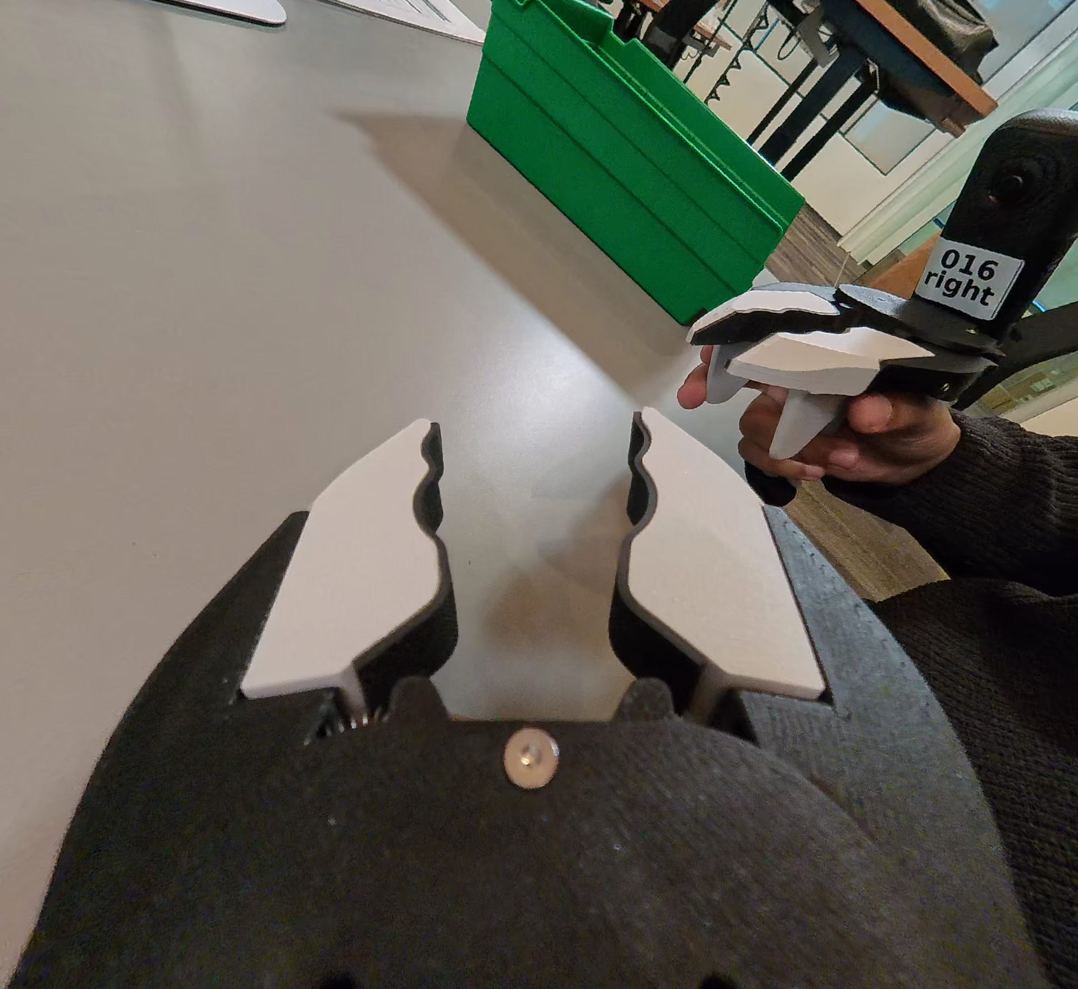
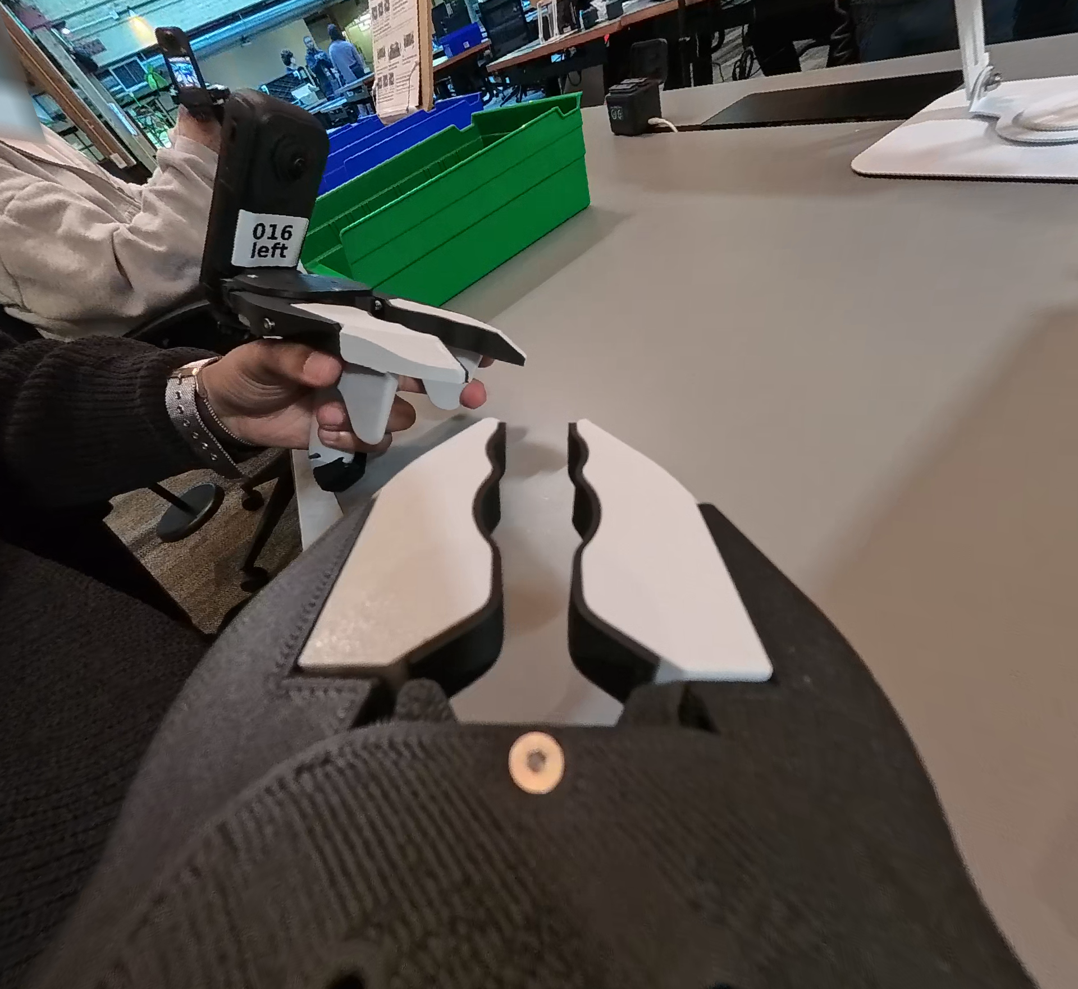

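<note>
My left gripper [image 1: 535,430] and right gripper [image 2: 535,427] hover over the grey desk [image 1: 233,319], jaws released, grasping nothing; green bin [image 1: 612,162] far ahead; drifting together, the grippers could collide.

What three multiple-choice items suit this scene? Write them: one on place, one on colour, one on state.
1. The green bin stands: A) on the floor B) on the grey table C) on a chair.
2. The bins behind the green one are: A) blue B) red C) yellow.
3. The left tool is: A) shut on a cable B) shut on a cup C) open and empty.
Key: 1 B, its base rests on the tabletop; 2 A, the right wrist view shows blue walls behind it; 3 C, bare table shows between its fingers.
</note>
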Available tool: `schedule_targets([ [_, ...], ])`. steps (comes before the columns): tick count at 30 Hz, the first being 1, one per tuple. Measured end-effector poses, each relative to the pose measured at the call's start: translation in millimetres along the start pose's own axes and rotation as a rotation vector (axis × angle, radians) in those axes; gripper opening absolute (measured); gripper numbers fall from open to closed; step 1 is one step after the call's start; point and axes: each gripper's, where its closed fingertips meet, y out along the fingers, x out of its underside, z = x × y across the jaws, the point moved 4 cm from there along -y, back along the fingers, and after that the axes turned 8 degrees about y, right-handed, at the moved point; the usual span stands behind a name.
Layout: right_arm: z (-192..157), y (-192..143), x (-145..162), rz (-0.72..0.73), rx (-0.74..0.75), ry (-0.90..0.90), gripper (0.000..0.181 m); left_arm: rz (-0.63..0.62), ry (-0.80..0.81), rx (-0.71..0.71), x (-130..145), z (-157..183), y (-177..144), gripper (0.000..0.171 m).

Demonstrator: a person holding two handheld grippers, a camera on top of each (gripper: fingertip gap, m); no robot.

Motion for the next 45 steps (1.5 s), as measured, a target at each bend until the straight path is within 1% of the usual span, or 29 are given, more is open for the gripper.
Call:
schedule_targets([
  [4,-0.1,0.1,0.1,-0.002,-0.006,0.016,0.022,-0.001,-0.009,0.004,0.2,-0.1,0.2,0.062],
  [10,-1.1,-1.9,-6.7,0.038,-0.042,0.106,0.031,-0.002,-0.021,0.007,0.5,-0.3,0.5,0.063],
  [13,-0.2,-12.0,-23.9,0.113,-0.037,0.111,0.033,0.0,-0.026,0.007,0.3,-0.5,0.2,0.063],
  [15,3.9,-26.2,-45.7,0.191,-0.004,0.098,0.038,0.001,-0.03,0.005,0.3,-0.9,0.0,0.063],
  [17,15.5,-47.4,-71.8,0.27,0.071,0.066,0.045,0.001,-0.033,0.007,0.4,-0.8,0.1,0.063],
  [20,46.4,-87.6,-103.9,0.319,0.241,0.004,0.07,0.001,-0.044,0.013,0.5,1.1,0.4,0.063],
  [23,90.9,-139.7,-123.2,0.315,0.477,-0.049,0.086,0.0,-0.055,0.023,1.3,5.6,0.9,0.063],
  [24,107.4,-160.3,-129.1,0.322,0.566,-0.065,0.089,-0.001,-0.053,0.025,1.6,7.2,1.1,0.063],
  [25,124.3,-181.2,-134.1,0.323,0.657,-0.09,0.087,-0.003,-0.05,0.026,1.9,8.6,1.4,0.063],
  [26,141.5,-200.9,-136.9,0.305,0.743,-0.107,0.086,-0.004,-0.046,0.027,2.3,9.6,1.7,0.063],
  [28,175.1,-233.6,-137.8,0.219,0.861,-0.098,0.089,-0.008,-0.042,0.028,2.9,10.9,2.3,0.063],
  [30,205.8,-258.4,-135.2,0.1,0.942,-0.083,0.091,-0.009,-0.045,0.029,3.1,11.2,2.8,0.063],
  [32,230.9,-273.1,-130.2,-0.01,0.978,-0.065,0.094,-0.01,-0.049,0.029,3.3,11.1,3.3,0.063],
  [35,261.1,-279.9,-113.7,-0.19,0.991,-0.039,0.099,-0.012,-0.049,0.028,3.5,11.2,3.5,0.063],
  [37,272.9,-276.9,-100.1,-0.311,0.963,0.009,0.103,-0.015,-0.043,0.025,3.8,11.4,3.5,0.063],
  [39,277.5,-270.1,-91.9,-0.385,0.925,0.059,0.103,-0.017,-0.039,0.021,4.1,11.1,3.5,0.063],
  [41,280.0,-263.9,-85.9,-0.46,0.898,0.072,0.099,-0.019,-0.039,0.02,4.3,10.6,3.4,0.063],
  [45,290.4,-260.4,-66.2,-0.653,0.896,0.09,0.098,-0.022,-0.047,0.026,4.7,9.7,3.2,0.063],
])
